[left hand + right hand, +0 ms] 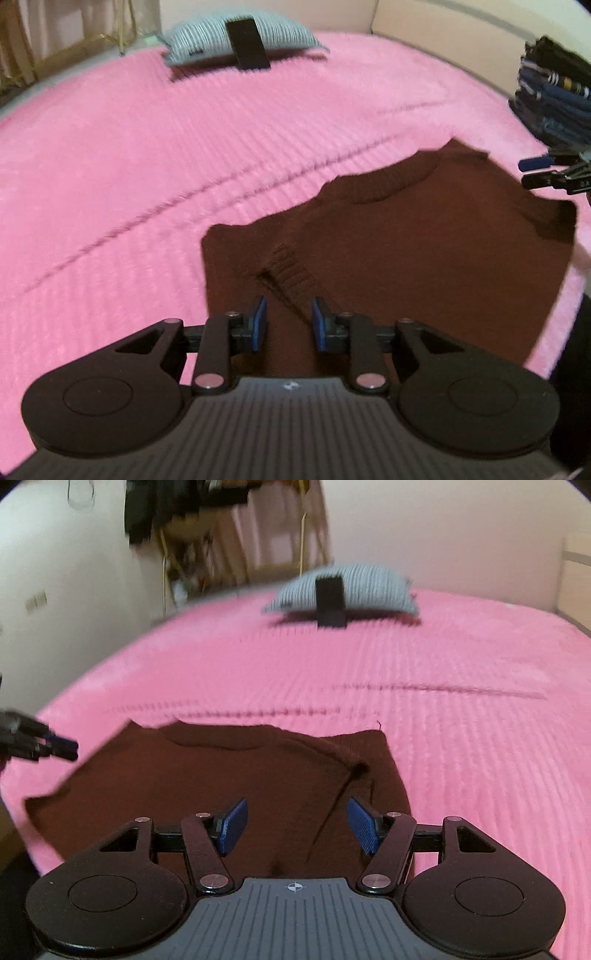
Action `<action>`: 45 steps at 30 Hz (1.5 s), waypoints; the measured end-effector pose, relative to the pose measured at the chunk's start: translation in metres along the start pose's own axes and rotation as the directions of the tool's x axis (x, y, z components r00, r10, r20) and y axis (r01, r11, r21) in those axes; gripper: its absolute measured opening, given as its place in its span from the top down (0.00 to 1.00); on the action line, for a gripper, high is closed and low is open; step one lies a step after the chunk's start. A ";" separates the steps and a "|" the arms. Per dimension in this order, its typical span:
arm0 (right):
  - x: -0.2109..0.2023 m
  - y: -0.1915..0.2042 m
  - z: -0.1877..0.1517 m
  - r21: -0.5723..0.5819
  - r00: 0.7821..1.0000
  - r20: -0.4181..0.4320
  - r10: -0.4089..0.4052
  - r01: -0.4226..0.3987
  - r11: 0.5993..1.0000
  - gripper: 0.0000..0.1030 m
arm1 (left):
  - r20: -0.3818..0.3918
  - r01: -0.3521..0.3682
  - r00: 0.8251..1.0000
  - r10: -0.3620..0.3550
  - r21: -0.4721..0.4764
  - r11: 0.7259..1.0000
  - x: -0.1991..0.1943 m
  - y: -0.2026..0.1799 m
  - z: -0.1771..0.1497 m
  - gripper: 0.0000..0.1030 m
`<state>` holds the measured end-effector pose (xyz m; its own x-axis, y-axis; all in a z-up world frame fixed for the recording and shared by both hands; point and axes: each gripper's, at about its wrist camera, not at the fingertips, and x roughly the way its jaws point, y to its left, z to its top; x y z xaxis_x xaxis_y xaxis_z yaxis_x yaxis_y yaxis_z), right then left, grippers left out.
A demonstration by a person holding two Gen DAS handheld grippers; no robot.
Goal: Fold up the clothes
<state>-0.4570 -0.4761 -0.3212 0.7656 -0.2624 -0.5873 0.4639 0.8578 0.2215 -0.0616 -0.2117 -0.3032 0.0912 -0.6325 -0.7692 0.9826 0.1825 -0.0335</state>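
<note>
A dark brown knit sweater (424, 251) lies flat on the pink bedspread (147, 184), its sleeves folded in over the body. My left gripper (289, 323) is open and empty, just above the sweater's near part beside a ribbed cuff (291, 273). My right gripper (295, 825) is open and empty above the sweater (203, 786), near a folded sleeve edge (354, 768). The right gripper's tips also show at the right edge of the left wrist view (546, 173). The left gripper's tips show at the left edge of the right wrist view (55, 747).
A grey ribbed pillow (240, 40) with a black phone-like slab (247, 44) leaning on it lies at the far end of the bed. A stack of folded dark blue clothes (554, 92) sits at the right. A rack of hanging clothes (184, 524) stands beyond the bed.
</note>
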 end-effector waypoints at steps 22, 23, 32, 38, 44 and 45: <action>-0.024 -0.005 -0.057 0.194 0.992 -0.082 -0.094 0.109 0.975 0.39 | -0.054 0.052 0.997 -0.058 -0.098 0.994 -0.041 -0.036 -0.095 0.70; -0.027 0.002 -0.054 0.176 0.992 -0.073 -0.101 0.113 0.978 0.38 | -0.055 0.051 0.997 -0.056 -0.097 0.994 -0.041 -0.037 -0.097 0.70; -0.011 0.110 -0.051 -0.145 0.994 -0.105 -0.033 0.018 0.989 0.38 | 0.033 0.037 0.999 -0.032 -0.159 0.987 -0.077 -0.021 -0.114 0.68; 0.015 0.193 -0.058 -0.451 0.988 -0.151 -0.005 -0.065 0.890 0.38 | 0.025 0.001 1.000 0.002 -0.117 0.993 -0.091 -0.008 -0.126 0.62; 0.048 0.271 -0.073 -0.635 0.981 -0.185 0.060 -0.166 0.754 0.38 | 0.028 -0.048 0.999 0.045 0.115 0.992 -0.095 -0.001 -0.116 0.59; 0.055 0.282 -0.076 -0.650 0.979 -0.191 0.075 -0.183 0.737 0.39 | 0.031 -0.043 0.999 0.039 0.142 0.989 -0.095 -0.001 -0.116 0.58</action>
<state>-0.3177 -0.2148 -0.3505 0.6991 -0.1082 -0.7068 -0.0880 0.9680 -0.2352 -0.0899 -0.0647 -0.3041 0.1340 -0.6480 -0.7497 0.9908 0.1006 0.0901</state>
